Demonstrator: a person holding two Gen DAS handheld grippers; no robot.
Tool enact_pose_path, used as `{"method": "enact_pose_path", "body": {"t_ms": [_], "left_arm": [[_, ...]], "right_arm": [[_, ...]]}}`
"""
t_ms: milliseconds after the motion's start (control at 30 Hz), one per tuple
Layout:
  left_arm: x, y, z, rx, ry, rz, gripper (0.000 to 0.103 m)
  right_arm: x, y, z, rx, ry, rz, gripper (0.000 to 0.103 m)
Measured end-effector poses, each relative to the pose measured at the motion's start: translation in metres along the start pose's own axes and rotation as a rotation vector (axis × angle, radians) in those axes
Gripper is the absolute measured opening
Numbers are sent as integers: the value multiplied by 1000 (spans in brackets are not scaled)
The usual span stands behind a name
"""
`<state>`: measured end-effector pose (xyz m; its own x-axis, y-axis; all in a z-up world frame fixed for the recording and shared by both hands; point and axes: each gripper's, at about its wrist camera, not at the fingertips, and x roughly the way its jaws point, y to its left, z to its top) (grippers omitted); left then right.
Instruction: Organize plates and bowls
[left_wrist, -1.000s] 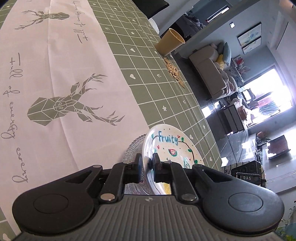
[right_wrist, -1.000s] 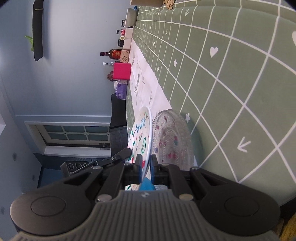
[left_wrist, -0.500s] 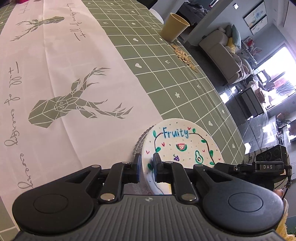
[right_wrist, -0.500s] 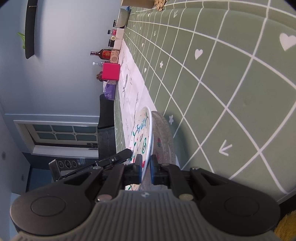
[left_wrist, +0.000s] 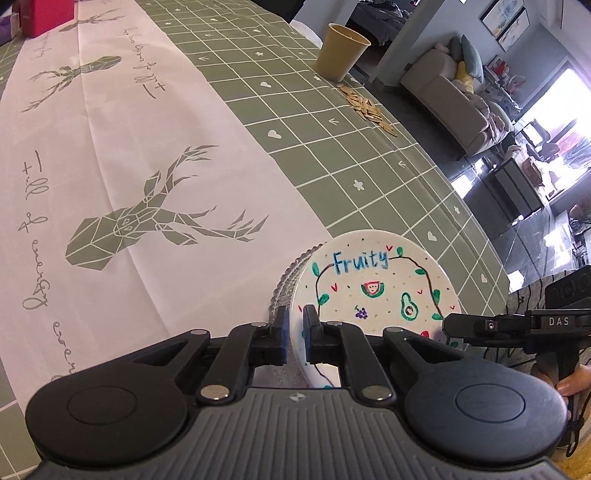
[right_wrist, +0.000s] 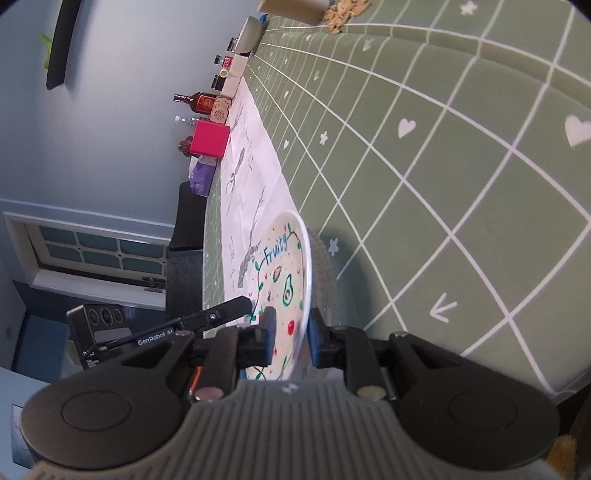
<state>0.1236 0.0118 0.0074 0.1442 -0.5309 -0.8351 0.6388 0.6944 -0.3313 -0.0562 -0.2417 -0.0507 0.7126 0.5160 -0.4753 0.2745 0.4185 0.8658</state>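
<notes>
Here, the left tongs (left_wrist: 294, 338) are clenched on the near rim of a white plate (left_wrist: 373, 291) painted with the word "Fruity", a watermelon slice and an avocado. Their two pads sit one on each face of the rim, so the plate lies directly ahead of them, its painted face tipped up and toward the right. The right tongs (right_wrist: 289, 339) straddle the same plate's rim from the opposite side; their jaws have just been opening, and a gap now shows between the pads and the rim, so they read as released with the plate between them. This looks like a handover of the load to the left hand as the plate is lowered. Directly beneath and just behind the plate lies a clear glass plate (left_wrist: 291, 275) with a beaded edge, resting on the tabletop (left_wrist: 369, 155); the painted plate seems meant to stack on it. Farther off stand a yellow paper cup (left_wrist: 341, 51) and a scatter of seeds (left_wrist: 369, 109).
</notes>
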Motion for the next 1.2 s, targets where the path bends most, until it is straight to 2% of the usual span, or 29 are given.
{"method": "enact_pose_path", "body": {"t_ms": [100, 167, 267, 367, 500, 567, 700, 800, 867, 900, 933, 1000, 1033, 1067, 1133, 1200], "left_arm": [[-5, -1, 0, 14, -20, 15, 11], [-10, 0, 0, 12, -36, 22, 11], [-18, 2, 1, 1, -59, 24, 11], [-28, 5, 0, -11, -85, 23, 12], [-48, 6, -4, -10, -138, -8, 12], [-60, 6, -7, -14, -164, 0, 12], [-91, 10, -17, -111, -241, 31, 12], [-115, 9, -29, -171, -321, 93, 12], [-135, 5, -44, -211, -417, 177, 15], [-144, 4, -53, -232, -458, 213, 19], [-151, 3, -60, -255, -477, 256, 22], [-159, 1, -75, -306, -503, 340, 23], [-161, 0, -83, -334, -520, 370, 24], [-162, 0, -92, -362, -531, 386, 24], [-162, -2, -108, -414, -550, 389, 24], [-160, -6, -119, -443, -567, 384, 25]], "right_arm": [[0, 18, -1, -84, -17, -58, 26], [1, 32, -4, -149, -32, -102, 37], [4, 49, -8, -232, -52, -178, 47], [4, 58, -11, -278, -81, -223, 53], [3, 60, -15, -316, -119, -278, 55], [4, 62, -17, -352, -133, -295, 55], [2, 64, -18, -386, -166, -316, 55], [-2, 68, -19, -430, -200, -337, 61], [-7, 68, -17, -438, -219, -325, 64], [-11, 67, -15, -438, -230, -310, 64], [-14, 67, -15, -442, -242, -293, 61], [-17, 67, -14, -463, -255, -276, 42], [-16, 67, -12, -469, -254, -275, 28], [-15, 67, -11, -474, -249, -270, 21], [-9, 63, -8, -469, -234, -271, 15], [-2, 60, -7, -473, -221, -292, 14]]}}
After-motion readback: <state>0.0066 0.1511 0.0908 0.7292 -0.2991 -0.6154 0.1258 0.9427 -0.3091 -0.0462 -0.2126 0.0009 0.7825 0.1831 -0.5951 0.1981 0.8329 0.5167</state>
